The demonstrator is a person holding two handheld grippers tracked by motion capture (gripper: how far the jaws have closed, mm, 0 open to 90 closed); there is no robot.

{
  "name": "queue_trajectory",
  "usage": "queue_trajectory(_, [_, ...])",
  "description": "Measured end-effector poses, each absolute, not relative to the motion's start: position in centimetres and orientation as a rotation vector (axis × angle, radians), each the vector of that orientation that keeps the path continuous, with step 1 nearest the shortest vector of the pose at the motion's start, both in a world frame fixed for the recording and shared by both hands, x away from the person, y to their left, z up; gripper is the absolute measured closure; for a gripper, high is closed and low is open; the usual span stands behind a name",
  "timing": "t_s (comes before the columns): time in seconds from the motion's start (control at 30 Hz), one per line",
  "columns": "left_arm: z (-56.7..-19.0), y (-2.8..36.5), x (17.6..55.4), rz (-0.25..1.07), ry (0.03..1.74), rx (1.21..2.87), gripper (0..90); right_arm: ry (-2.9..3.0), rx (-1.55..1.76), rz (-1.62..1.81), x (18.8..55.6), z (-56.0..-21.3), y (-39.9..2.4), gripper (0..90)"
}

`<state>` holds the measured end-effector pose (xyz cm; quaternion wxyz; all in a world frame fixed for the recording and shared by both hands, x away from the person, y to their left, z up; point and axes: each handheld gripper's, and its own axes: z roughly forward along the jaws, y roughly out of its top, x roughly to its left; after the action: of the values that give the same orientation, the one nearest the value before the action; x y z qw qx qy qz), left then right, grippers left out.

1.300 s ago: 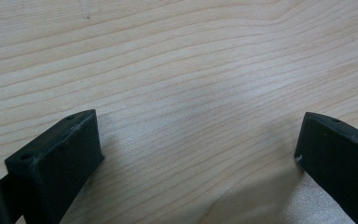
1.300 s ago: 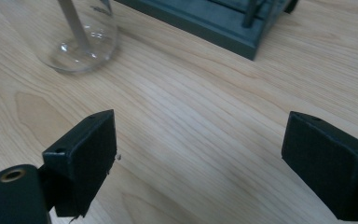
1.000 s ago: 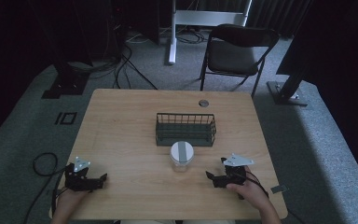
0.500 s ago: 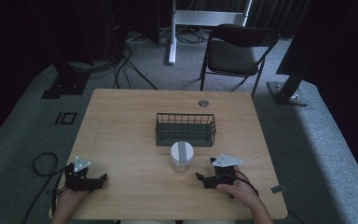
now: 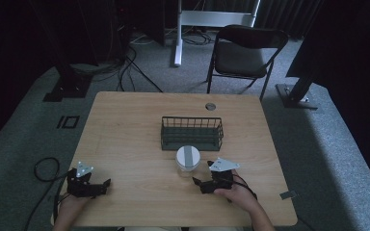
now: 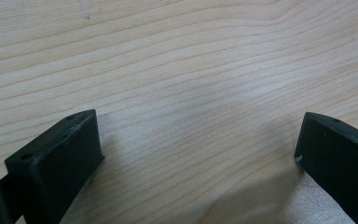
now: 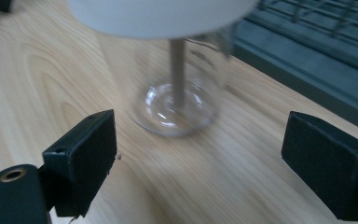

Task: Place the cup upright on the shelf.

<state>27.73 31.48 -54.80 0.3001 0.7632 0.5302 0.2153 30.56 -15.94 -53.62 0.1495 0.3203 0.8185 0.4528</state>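
Clear glass jar (image 5: 188,161) with white lid and grey strip, upright just before the wire basket (image 5: 191,132), mid-table, right gripper (image 5: 203,185) jaws wide, near it, left gripper (image 5: 100,186) wide at the front-left corner.

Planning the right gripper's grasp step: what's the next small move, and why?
Probably ease the right gripper forward until its jaws flank the clear jar, then close. Its jaws stand wide open, aimed at the jar's base but short of it. The jar stands upright just in front of the wire basket.

High view overlooks the table (image 5: 125,139); gripper views skim it closely.
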Motion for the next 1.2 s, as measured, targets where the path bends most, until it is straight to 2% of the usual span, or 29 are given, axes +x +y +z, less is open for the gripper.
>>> queue_trajectory(1.2, [-54.8,31.5,27.7,0.571,1.407,2.027,0.6,2.163,1.018,1.441,31.2,-53.6,-11.2,9.9])
